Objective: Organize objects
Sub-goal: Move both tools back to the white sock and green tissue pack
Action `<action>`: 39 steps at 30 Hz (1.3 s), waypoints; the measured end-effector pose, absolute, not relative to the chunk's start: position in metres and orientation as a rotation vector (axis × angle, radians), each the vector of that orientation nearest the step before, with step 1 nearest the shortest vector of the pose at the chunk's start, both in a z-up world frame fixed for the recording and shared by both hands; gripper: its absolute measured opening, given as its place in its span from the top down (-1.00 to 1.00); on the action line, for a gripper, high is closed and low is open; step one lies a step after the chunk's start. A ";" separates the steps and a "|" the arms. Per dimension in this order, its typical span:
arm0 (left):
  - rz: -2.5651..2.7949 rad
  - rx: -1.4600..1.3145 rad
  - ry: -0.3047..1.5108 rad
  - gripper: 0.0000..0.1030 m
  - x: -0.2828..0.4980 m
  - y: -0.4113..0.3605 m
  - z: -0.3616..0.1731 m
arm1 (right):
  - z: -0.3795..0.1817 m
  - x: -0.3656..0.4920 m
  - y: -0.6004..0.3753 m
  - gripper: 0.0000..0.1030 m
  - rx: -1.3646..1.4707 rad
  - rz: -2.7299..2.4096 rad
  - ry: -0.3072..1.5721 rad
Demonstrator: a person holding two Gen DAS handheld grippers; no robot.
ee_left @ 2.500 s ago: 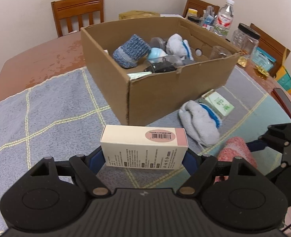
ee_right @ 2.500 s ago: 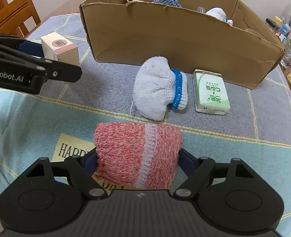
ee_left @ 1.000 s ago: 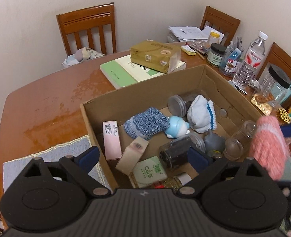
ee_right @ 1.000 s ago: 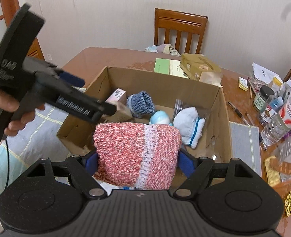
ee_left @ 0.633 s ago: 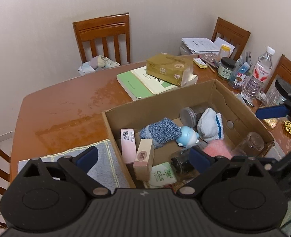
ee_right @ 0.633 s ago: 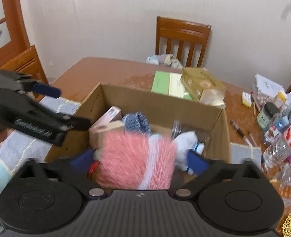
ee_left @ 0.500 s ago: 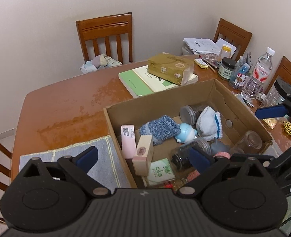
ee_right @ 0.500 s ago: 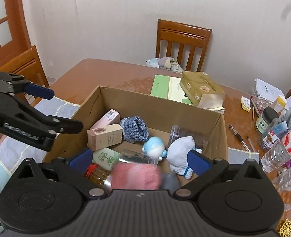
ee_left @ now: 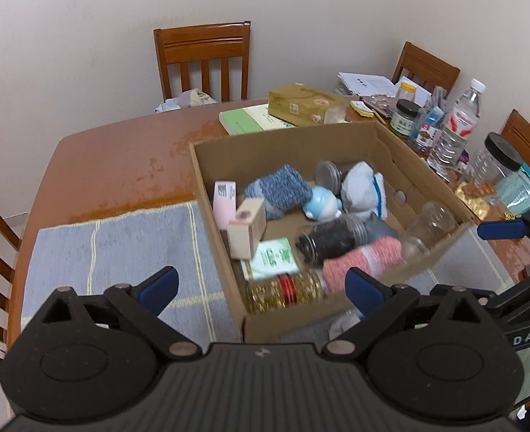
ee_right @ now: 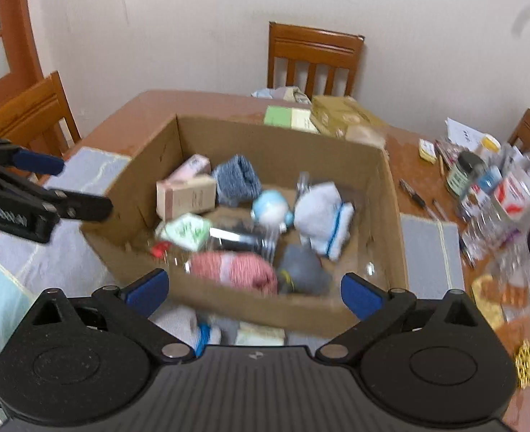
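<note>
Hovering above the near edge of the cardboard box, the left gripper had its jaws spread wide, w/ nothing between the blue pads. The right gripper was also above the box, jaws spread wide and empty too; in the left wrist view it showed only at the right edge.

The pink sock roll lay inside the box, near the front wall, on its side. In the right wrist view it was just beside a grey soft thing and a bit blurred. The beige carton stood in the box at the left wall, next to a pink carton. Other things in the box: a blue knit sock, a light blue toy, a white sock w/ blue stripe, a dark jar lying on its side, a green-white packet, a gold bottle w/ red band approx. at the front corner.

The box sat partly on a blue-grey cloth that covered the near part of the brown table. In the right wrist view, a white sock and a flat packet lay on the cloth outside the box, in front of its near wall, partly hidden by the gripper body. Behind the box were a green book and a brown package; bottles and jars stood at the right side of the table.
</note>
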State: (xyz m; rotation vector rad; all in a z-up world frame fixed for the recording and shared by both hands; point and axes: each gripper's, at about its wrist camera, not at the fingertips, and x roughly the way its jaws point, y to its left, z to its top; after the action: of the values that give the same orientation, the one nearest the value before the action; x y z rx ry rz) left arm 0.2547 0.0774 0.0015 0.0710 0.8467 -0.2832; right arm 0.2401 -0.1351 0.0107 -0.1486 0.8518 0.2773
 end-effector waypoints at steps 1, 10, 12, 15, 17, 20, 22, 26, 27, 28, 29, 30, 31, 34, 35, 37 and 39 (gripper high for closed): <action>-0.280 0.071 0.844 -0.92 0.249 0.077 0.000 | 0.007 0.235 -0.137 -1.00 -0.151 0.271 0.851; -0.226 0.055 0.868 -0.92 0.212 0.068 -0.027 | -0.038 0.211 -0.149 -1.00 -0.122 0.213 0.923; -0.217 0.048 0.874 -0.92 0.206 0.066 -0.034 | -0.045 0.210 -0.151 -1.00 -0.127 0.207 0.931; -0.198 0.026 0.895 -0.92 0.198 0.066 -0.043 | -0.055 0.212 -0.152 -1.00 -0.141 0.196 0.944; -0.185 0.005 0.905 -0.92 0.194 0.068 -0.048 | -0.062 0.214 -0.154 -1.00 -0.140 0.196 0.956; -0.154 0.002 0.898 -0.92 0.187 0.068 -0.053 | -0.070 0.216 -0.153 -1.00 -0.141 0.204 0.959; -0.142 0.005 0.897 -0.92 0.182 0.067 -0.056 | -0.077 0.220 -0.152 -1.00 -0.137 0.209 0.968; -0.127 0.006 0.912 -0.92 0.178 0.069 -0.060 | -0.089 0.227 -0.148 -1.00 -0.148 0.195 0.973; -0.121 0.008 0.914 -0.92 0.177 0.069 -0.061 | -0.092 0.229 -0.147 -1.00 -0.150 0.187 0.972; -0.117 0.011 0.915 -0.92 0.177 0.070 -0.062 | -0.094 0.231 -0.147 -1.00 -0.147 0.185 0.972; -0.113 0.013 0.917 -0.92 0.176 0.071 -0.062 | -0.096 0.233 -0.147 -1.00 -0.144 0.185 0.976; -0.108 0.014 0.919 -0.92 0.176 0.071 -0.062 | -0.098 0.235 -0.146 -1.00 -0.143 0.183 0.978; -0.105 0.013 0.922 -0.92 0.176 0.072 -0.063 | -0.100 0.237 -0.146 -1.00 -0.146 0.182 0.979; -0.097 0.007 0.928 -0.92 0.176 0.072 -0.064 | -0.106 0.242 -0.144 -1.00 -0.164 0.172 0.985; -0.094 0.005 0.930 -0.92 0.176 0.072 -0.065 | -0.109 0.243 -0.145 -1.00 -0.164 0.166 0.989; -0.096 -0.003 0.933 -0.92 0.176 0.072 -0.066 | -0.113 0.243 -0.149 -1.00 -0.150 0.155 1.001; -0.096 -0.011 0.935 -0.92 0.177 0.071 -0.067 | -0.115 0.241 -0.154 -1.00 -0.131 0.160 1.009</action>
State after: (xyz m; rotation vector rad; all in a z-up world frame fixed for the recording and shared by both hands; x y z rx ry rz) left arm 0.1767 0.0713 -0.0668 -0.0112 0.9346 -0.0956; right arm 0.2405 -0.1542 -0.1151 -0.1308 1.0086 0.1598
